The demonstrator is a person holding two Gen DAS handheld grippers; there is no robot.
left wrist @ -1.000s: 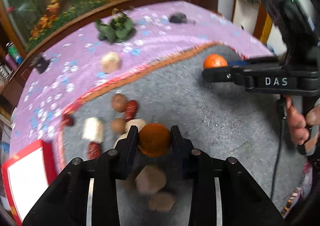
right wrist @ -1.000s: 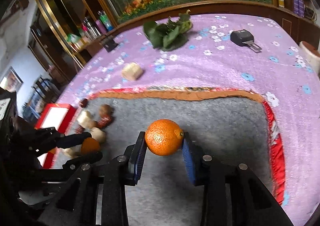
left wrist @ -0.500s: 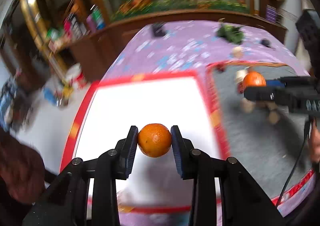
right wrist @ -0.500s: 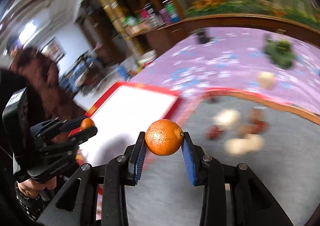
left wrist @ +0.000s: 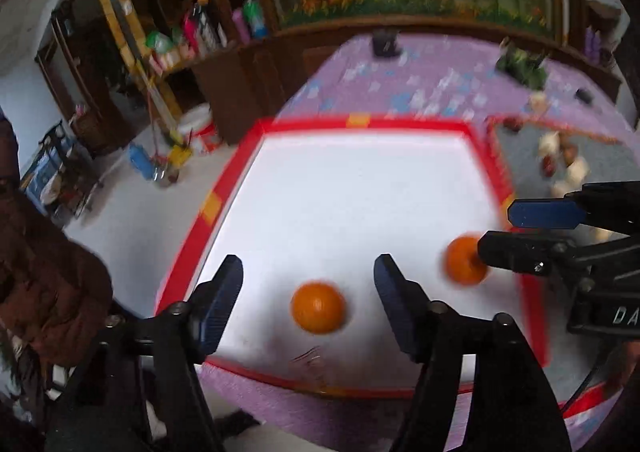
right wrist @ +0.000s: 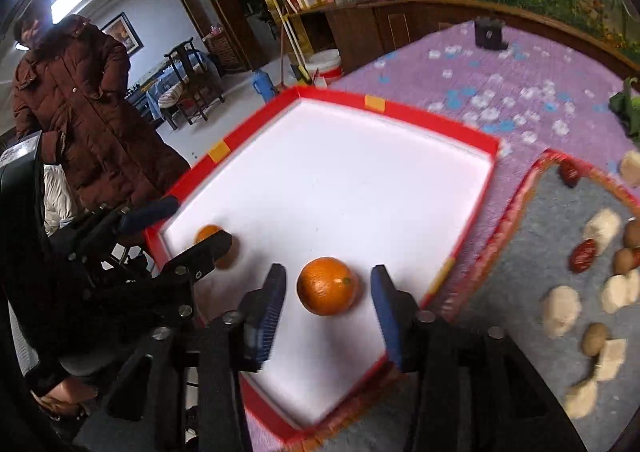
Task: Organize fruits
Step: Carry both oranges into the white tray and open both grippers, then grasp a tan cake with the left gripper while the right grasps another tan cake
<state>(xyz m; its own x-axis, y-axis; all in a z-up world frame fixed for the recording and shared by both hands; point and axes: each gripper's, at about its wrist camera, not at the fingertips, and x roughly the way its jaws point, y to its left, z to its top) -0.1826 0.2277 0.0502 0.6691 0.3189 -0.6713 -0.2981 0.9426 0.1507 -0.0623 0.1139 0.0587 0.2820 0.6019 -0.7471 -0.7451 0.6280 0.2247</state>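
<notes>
Left gripper [left wrist: 308, 292]: jaws have just been opening, now wide, pads clear of the orange [left wrist: 318, 313] lying between them on the tray floor.
Right gripper [right wrist: 328, 292]: jaws have just been opening too; its orange [right wrist: 327, 286] sits loose between the pads.
Tray [right wrist: 400, 108]: red-rimmed, white inside, both oranges near its near edge.
Release tip: lift each gripper straight up, pads kept apart, so neither orange gets nudged rolling.
Remaining: dates and other small pieces [right wrist: 582, 256] wait on the grey mat [right wrist: 540, 236] to the right.
</notes>
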